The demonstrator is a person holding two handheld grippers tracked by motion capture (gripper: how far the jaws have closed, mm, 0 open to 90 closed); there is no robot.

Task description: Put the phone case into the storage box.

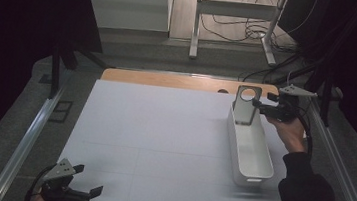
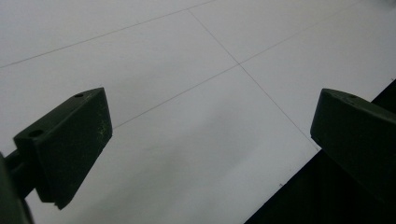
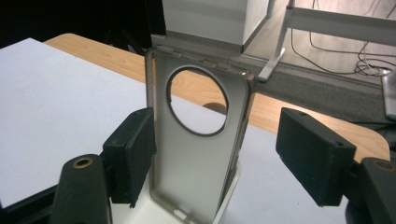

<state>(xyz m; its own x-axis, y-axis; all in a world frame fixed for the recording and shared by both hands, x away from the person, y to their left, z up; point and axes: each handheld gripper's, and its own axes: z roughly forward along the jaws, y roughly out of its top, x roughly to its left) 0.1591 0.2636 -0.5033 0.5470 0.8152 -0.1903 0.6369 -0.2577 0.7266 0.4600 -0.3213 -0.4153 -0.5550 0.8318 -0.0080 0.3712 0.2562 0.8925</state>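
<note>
right gripper (image 3: 215,158): jaws apart, grey phone case (image 3: 198,140) upright between them, unclamped, standing in the white bin (image 1: 252,148). left gripper (image 2: 210,140): jaws wide, holding nothing, over the white table sheet (image 2: 187,70).

Phone case (image 3: 196,158): translucent grey, large round camera cutout near the top. Stood upright in the far end of the white bin (image 1: 255,161), leaned on its end wall. Bin placed at table's 2 o'clock.

Overhead, two perhaps table-level close-ups
</note>
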